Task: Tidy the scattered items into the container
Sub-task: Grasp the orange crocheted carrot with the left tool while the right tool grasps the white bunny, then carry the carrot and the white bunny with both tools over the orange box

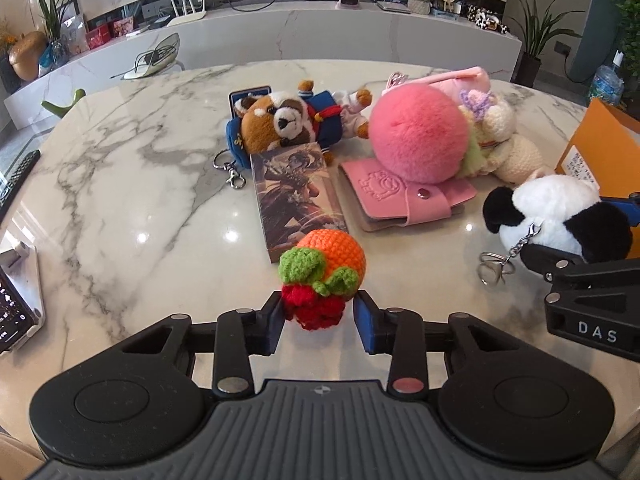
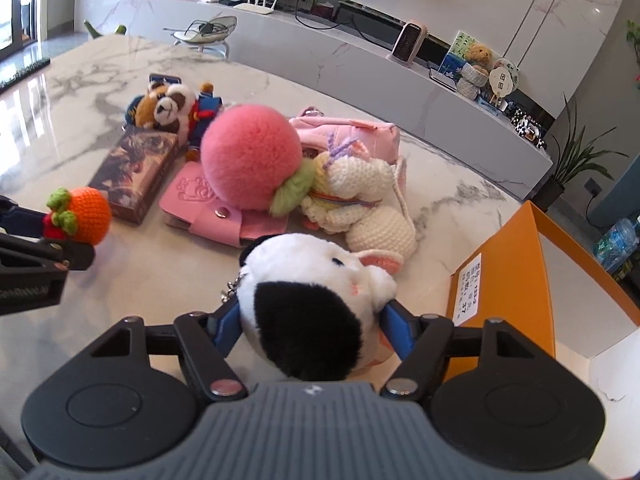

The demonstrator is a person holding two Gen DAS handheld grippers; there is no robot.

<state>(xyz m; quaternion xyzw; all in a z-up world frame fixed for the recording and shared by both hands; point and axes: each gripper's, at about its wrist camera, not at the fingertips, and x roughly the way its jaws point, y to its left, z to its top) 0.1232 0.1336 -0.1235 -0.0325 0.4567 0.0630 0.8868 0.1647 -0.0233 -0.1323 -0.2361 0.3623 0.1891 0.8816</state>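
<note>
My left gripper (image 1: 319,316) is shut on a crocheted orange fruit charm (image 1: 324,276), pinching its red lower part above the table; it also shows in the right wrist view (image 2: 80,214). My right gripper (image 2: 310,320) is shut on a black-and-white plush panda (image 2: 312,304) with a key ring, seen too in the left wrist view (image 1: 560,216). The orange box (image 2: 516,272) stands open at the right, just beside the panda. A raccoon plush (image 1: 288,120), a card box (image 1: 296,196), a pink wallet (image 1: 404,196), a pink pompom (image 1: 418,136) and a cream crochet doll (image 1: 504,140) lie on the marble table.
A pink pouch (image 2: 352,132) lies behind the pompom. A phone on a stand (image 1: 16,304) sits at the table's left edge. A white marble counter (image 1: 320,36) with a router, heater and plants runs behind the table.
</note>
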